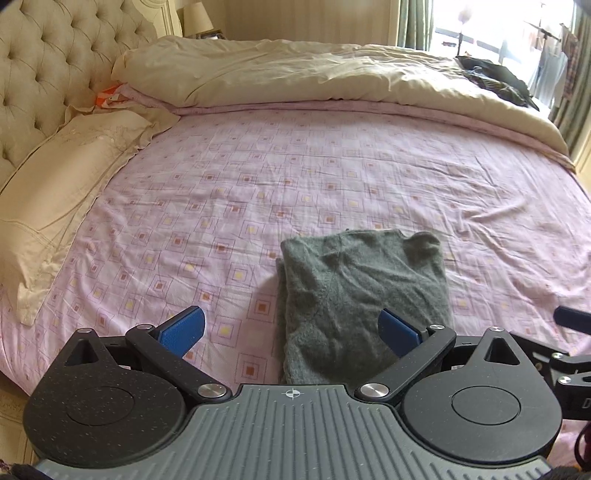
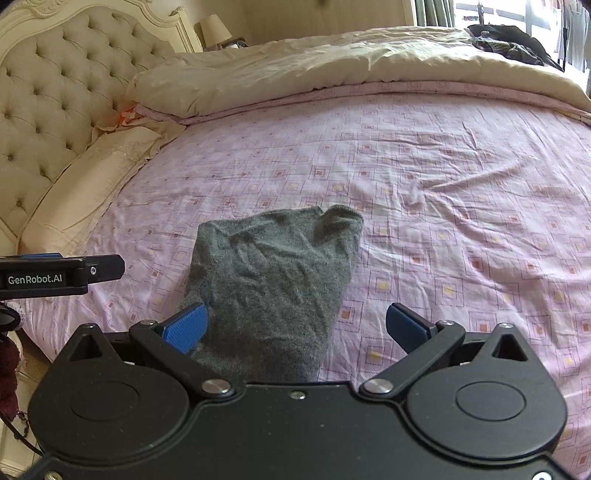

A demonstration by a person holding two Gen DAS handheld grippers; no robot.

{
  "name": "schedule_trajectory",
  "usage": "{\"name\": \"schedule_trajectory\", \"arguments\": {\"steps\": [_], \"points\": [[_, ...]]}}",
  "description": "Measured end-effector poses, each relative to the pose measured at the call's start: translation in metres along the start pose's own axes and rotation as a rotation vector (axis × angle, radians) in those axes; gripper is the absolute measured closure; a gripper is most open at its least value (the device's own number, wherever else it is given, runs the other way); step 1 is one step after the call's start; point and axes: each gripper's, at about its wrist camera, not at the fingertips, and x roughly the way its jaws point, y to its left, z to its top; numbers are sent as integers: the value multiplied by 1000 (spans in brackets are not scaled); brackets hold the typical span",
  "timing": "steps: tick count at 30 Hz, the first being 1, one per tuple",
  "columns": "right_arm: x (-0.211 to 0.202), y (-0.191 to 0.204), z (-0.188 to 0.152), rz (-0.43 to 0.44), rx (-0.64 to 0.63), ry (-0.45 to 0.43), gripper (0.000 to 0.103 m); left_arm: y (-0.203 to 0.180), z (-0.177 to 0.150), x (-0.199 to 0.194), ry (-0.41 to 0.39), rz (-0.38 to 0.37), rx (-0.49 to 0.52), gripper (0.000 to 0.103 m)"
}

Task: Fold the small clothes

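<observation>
A grey knitted garment [image 1: 364, 288] lies folded into a rough rectangle on the pink patterned bed sheet [image 1: 295, 184], near the bed's front edge. My left gripper [image 1: 291, 330] hovers open above its near left part, blue pads wide apart and holding nothing. In the right wrist view the same grey garment [image 2: 273, 280] lies ahead and slightly left. My right gripper [image 2: 297, 326] is open above its near right part, nothing between the pads. The left gripper's black body [image 2: 62, 275] shows at the left edge of the right wrist view.
A cream pillow [image 1: 62, 192] lies at the left by the tufted headboard [image 1: 44, 74]. A cream duvet [image 1: 332, 74] is bunched along the far side. Dark clothes [image 1: 495, 79] lie on its far right corner. A lamp [image 1: 197, 18] stands behind the bed.
</observation>
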Motion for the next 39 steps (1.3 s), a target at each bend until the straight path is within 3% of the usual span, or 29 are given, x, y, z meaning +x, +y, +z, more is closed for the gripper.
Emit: {"name": "schedule_trajectory", "arguments": {"steps": [7, 13, 18, 26, 32, 39], "points": [[14, 5, -9, -14, 59, 6, 1, -1, -4, 9, 0, 60, 54, 2], [32, 8, -20, -38, 144, 22, 1, 14, -12, 36, 45, 1, 58, 2], [44, 12, -25, -65, 158, 25, 1, 21, -17, 51, 37, 4, 120, 2], [49, 25, -9, -55, 73, 83, 1, 34, -23, 69, 95, -3, 88, 2], [46, 18, -4, -55, 131, 81, 1, 30, -22, 74, 159, -3, 65, 2], [42, 16, 2, -83, 100, 97, 1, 18, -14, 76, 188, 31, 81, 2]]}}
